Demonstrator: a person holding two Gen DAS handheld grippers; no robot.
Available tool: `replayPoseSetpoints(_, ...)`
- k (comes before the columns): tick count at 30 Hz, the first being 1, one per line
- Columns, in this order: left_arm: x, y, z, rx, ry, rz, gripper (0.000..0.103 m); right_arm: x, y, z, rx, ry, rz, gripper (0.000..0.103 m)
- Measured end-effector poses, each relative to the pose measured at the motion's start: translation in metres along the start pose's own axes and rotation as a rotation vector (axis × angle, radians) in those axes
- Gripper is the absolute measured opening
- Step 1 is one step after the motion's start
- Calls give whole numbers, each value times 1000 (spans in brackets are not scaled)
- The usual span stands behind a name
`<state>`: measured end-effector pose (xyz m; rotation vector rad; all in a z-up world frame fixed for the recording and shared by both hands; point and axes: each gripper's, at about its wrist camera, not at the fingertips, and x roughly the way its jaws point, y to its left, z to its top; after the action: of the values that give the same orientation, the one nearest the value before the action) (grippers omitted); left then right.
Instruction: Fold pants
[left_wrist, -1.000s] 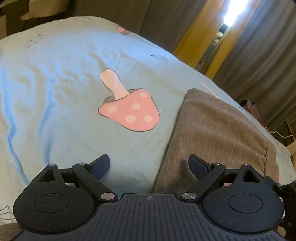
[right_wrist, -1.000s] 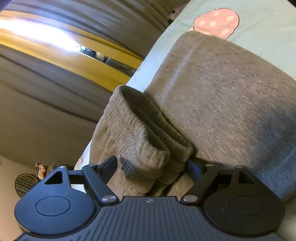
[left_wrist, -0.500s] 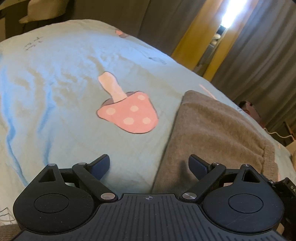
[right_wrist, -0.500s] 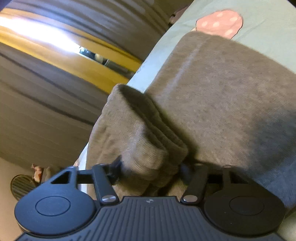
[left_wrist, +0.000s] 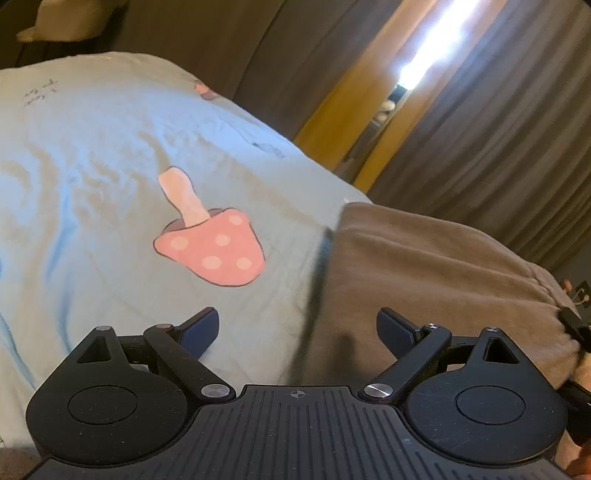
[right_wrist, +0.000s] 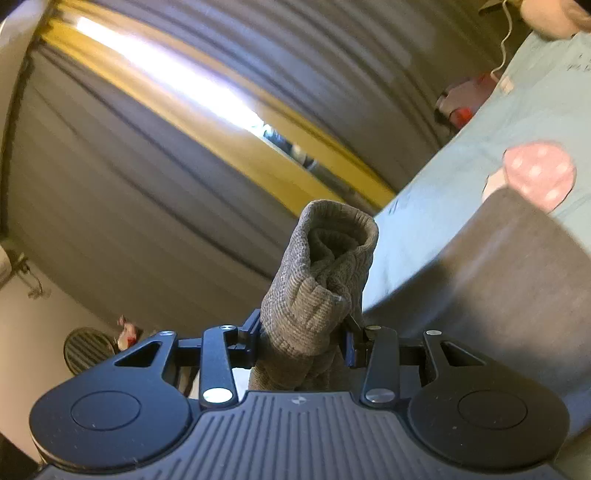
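My right claw (right_wrist: 301, 341) is closing on the ribbed cuff (right_wrist: 325, 273) of the taupe knit pants (left_wrist: 424, 280), left claw (left_wrist: 297, 326) released; I should lift evenly, keeping the bunch pinched

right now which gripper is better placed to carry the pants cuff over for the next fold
Right. The right gripper is closing on the ribbed cuff of the brown pants, which stands bunched between its pads. The left gripper is open and empty above the mushroom sheet, at the pants' edge.
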<state>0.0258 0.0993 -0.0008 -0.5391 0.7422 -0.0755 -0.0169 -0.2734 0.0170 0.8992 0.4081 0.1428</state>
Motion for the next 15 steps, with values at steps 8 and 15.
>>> replayPoseSetpoints(8, 6, -5, -2, 33, 23, 25, 96, -33, -25, 22, 13, -57, -63, 41)
replayPoseSetpoints(15, -5, -26, -15, 181, 123, -152, 96, -38, -32, 25, 29, -60, -78, 41)
